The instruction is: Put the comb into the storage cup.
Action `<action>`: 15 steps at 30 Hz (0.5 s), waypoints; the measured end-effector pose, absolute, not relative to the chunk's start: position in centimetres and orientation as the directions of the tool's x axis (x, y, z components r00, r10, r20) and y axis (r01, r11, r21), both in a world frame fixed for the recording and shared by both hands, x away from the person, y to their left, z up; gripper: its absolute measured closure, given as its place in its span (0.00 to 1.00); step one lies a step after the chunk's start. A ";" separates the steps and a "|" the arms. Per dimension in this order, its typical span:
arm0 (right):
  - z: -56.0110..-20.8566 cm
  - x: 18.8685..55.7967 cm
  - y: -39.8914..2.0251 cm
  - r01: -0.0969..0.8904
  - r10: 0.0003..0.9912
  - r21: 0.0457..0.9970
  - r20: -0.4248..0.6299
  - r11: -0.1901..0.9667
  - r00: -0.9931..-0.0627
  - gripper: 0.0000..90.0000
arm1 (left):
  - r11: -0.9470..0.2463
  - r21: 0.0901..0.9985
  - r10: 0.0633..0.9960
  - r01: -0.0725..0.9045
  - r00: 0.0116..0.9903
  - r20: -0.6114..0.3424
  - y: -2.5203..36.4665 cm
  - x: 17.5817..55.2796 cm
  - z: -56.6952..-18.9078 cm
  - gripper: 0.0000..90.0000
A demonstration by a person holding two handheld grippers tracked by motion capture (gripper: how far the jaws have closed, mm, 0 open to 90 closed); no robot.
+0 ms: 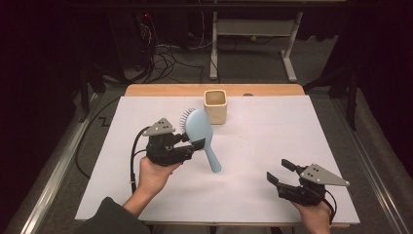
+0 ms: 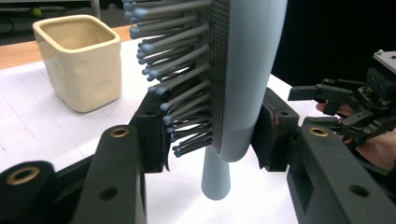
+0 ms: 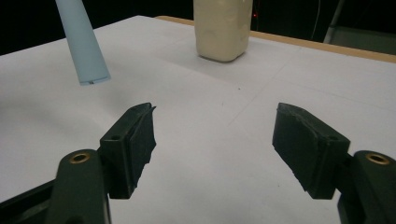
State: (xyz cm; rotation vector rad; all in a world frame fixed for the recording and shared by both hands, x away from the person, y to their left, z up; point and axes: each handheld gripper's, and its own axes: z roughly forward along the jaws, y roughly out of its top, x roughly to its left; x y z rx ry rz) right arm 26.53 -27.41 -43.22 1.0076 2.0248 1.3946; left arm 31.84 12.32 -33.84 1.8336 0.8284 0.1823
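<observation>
A light blue hairbrush hangs above the white table, handle pointing down toward the right. My left gripper is shut on the lower part of its head. In the left gripper view the brush head stands between the jaws, one pad pushed into the grey bristles, the other against the smooth back. At the table's near right my right gripper is open and holds nothing. In the right gripper view its jaws stand wide apart over bare table, with the brush handle's tip hanging at upper left.
A cream square cup stands upright near the far edge of the white table sheet, just behind the brush. It also appears as the cream cup and the cup in the gripper views. Beyond the table are a desk frame and cables.
</observation>
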 end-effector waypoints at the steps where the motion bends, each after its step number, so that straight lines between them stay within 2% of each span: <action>1: -43.3 26.5 -27.6 0.301 0.791 0.930 0.019 0.210 -0.611 0.34 | -0.193 0.871 0.616 0.452 0.747 -0.251 12.4 31.8 -33.8 0.60; 15: -44.4 25.9 -30.0 0.342 0.820 0.926 0.067 0.161 -0.568 0.33 | -0.191 0.875 0.632 0.444 0.738 -0.236 12.5 32.6 -33.0 0.60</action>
